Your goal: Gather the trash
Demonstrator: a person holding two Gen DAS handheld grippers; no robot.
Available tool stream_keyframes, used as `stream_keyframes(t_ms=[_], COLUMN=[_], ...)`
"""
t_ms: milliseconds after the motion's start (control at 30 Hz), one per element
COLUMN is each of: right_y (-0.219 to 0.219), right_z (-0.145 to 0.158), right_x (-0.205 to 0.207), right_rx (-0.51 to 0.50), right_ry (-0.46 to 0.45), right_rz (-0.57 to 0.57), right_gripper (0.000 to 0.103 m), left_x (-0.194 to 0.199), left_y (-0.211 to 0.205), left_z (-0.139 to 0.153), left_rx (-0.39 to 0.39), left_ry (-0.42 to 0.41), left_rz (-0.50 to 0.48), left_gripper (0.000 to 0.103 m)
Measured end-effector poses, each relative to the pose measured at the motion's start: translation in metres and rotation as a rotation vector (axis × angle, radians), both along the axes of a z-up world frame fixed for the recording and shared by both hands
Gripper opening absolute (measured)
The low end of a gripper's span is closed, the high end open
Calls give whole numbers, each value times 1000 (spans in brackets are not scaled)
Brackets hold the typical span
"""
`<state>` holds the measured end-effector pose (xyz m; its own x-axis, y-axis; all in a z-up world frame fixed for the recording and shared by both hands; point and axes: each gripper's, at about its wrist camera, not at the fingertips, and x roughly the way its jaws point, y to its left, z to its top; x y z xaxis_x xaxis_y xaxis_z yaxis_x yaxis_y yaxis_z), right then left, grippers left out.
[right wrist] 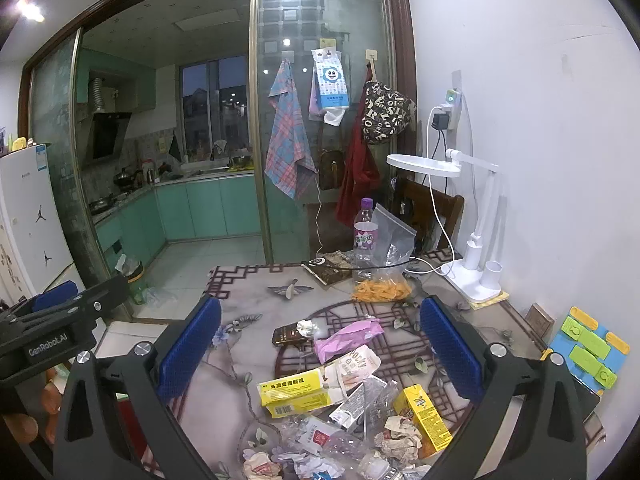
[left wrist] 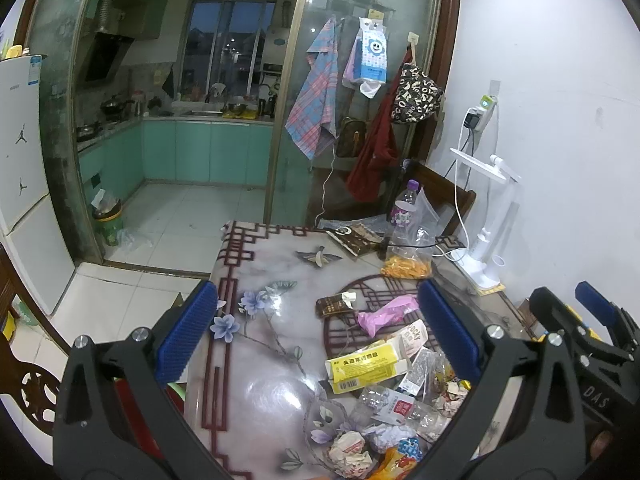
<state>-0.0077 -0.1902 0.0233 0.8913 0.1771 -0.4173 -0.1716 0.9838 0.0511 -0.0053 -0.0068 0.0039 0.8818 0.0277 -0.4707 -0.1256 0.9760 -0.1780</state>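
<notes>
Above the trash pile (right wrist: pixel 340 412) both tongs, left tongs (left wrist: pixel 318 336) and right tongs (right wrist: pixel 320 350), hang wide apart gripping nothing; pile sits on the surface (left wrist: pixel 260 360), yellow box (right wrist: pixel 296 392) in it, pink wrapper (right wrist: pixel 346 338) just behind the pile, desk lamp (right wrist: pixel 476 216) way past it

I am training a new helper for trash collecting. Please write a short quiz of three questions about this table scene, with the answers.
1. True or false: the left claw is shut on a piece of trash.
2. Which lies nearest the pink wrapper? A) lamp B) brown packet C) bottle
3. Fill in: the orange snacks sit inside a clear ____.

Key: 1. False; both claws are open and hold nothing, the right claw too. 2. B. 3. bag.
</notes>
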Motion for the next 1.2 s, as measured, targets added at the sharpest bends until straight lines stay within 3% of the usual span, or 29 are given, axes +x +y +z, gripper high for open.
stream_keyframes(t_ms=[133,1200], right_y=[-8,-15], right_z=[-12,-8], right_x=[-3,-6], right_rx=[-4,-9], right_ry=[-4,-6], right_rz=[8,5], right_gripper=[96,96], left_x=[3,4], left_y=[6,0], left_z=[4,9], left_rx=[-1,10], left_ry=[1,-5], left_rz=[2,-10], left_gripper=[99,99])
